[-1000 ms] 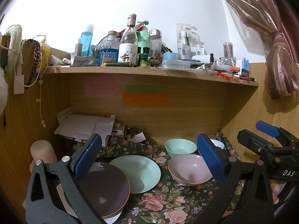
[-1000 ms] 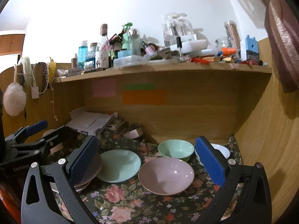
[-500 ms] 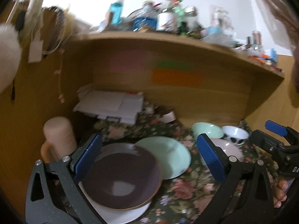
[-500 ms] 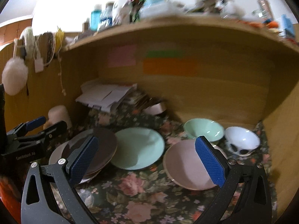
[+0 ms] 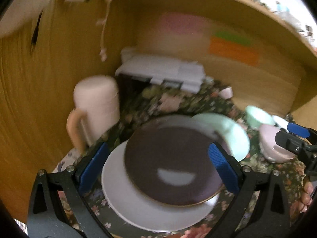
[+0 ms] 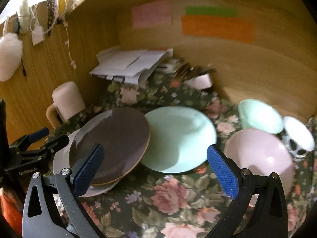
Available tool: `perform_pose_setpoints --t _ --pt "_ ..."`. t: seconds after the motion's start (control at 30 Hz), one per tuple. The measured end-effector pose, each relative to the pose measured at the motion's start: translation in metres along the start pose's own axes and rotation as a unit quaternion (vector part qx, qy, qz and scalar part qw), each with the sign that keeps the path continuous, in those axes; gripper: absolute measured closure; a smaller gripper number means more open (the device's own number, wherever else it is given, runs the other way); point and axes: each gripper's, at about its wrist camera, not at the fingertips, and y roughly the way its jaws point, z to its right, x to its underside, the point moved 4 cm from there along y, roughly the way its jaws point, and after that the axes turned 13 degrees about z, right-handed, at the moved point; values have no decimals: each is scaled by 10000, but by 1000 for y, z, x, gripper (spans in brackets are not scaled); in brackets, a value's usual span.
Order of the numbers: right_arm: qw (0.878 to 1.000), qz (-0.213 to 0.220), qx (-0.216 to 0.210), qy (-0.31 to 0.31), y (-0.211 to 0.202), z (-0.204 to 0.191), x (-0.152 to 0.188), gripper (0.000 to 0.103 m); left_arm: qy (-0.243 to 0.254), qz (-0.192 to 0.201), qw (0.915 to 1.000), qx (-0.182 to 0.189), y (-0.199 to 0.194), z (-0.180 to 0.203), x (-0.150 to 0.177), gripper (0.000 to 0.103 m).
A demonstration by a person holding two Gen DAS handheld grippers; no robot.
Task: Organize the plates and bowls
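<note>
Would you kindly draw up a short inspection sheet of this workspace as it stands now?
Surface: floral cloth covering the desk nook.
Job's things: brown plate on a white plate, overlapping the mint plate; pink bowl, mint bowl and patterned white bowl at the right.
Clutter: pink mug, paper stack, tape roll.
Grippers: left gripper open above the brown plate; right gripper open, holding nothing.
Cables: hanging cord on the left wall.
Surroundings: wooden walls, coloured sticky notes.
</note>
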Motion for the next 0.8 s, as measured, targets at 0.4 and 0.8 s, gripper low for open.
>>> perform_pose_setpoints --t 0.4,0.8 --pt "9975 -679 -123 -119 63 -6 13 46 -238 -864 9960 54 32 -32 32 19" --pt "9935 -1047 -354 286 98 6 19 82 -401 -1190 9919 196 49 -42 39 34"
